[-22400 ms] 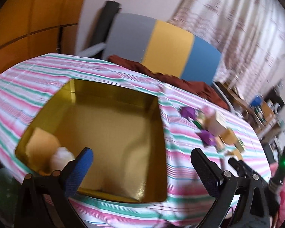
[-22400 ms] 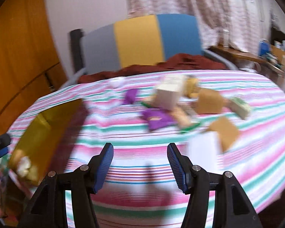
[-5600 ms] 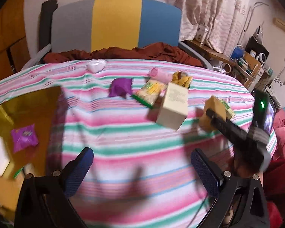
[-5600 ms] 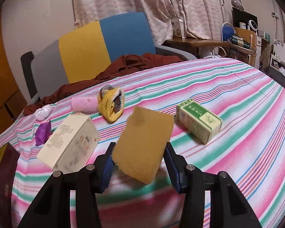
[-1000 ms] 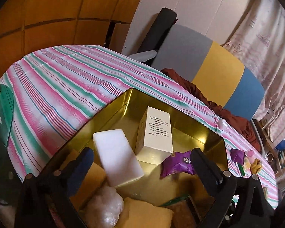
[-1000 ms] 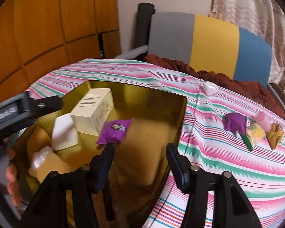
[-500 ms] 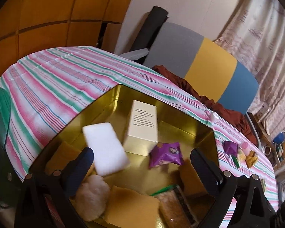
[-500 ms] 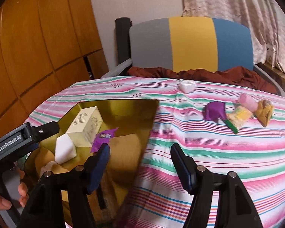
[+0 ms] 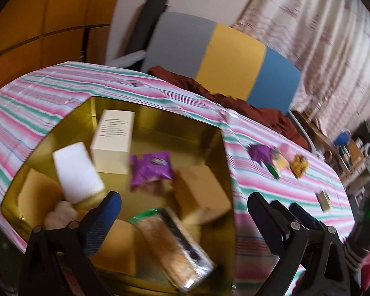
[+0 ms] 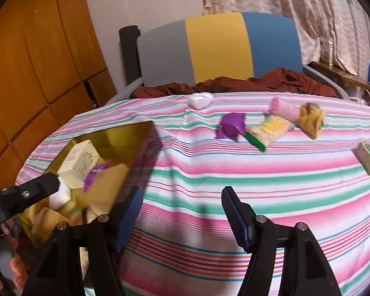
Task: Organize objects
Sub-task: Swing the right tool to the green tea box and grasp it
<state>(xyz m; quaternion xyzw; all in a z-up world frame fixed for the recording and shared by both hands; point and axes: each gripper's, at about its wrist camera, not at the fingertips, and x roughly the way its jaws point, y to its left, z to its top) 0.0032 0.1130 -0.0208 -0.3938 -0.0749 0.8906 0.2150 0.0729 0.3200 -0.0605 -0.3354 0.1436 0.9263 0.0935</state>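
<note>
A gold tin (image 9: 211,133) (image 10: 125,133) sits at the left of the striped table. It holds a cream box (image 9: 113,139), a white block (image 9: 74,172), a purple packet (image 9: 151,170), tan sponges (image 9: 199,194) and a clear-wrapped snack (image 9: 175,249). My left gripper (image 9: 182,212) is open and empty over the tin's near edge. My right gripper (image 10: 181,212) is open and empty above the cloth right of the tin. Loose on the cloth lie a purple packet (image 10: 230,125), a green-yellow snack packet (image 10: 268,129), a pink roll (image 10: 283,109), a yellow item (image 10: 310,119), a white lump (image 10: 199,100) and a green box (image 10: 368,157).
A grey, yellow and blue chair back (image 10: 219,49) with a dark red cloth (image 10: 234,83) stands behind the table. Wooden panels (image 10: 37,61) are at the left. A cluttered side shelf (image 9: 347,148) is at the far right. The left gripper's arm (image 10: 22,197) reaches over the tin.
My right gripper has swung right, away from the tin, towards the loose items. The tan sponge it carried earlier now lies in the tin. The left view has shifted lower and closer.
</note>
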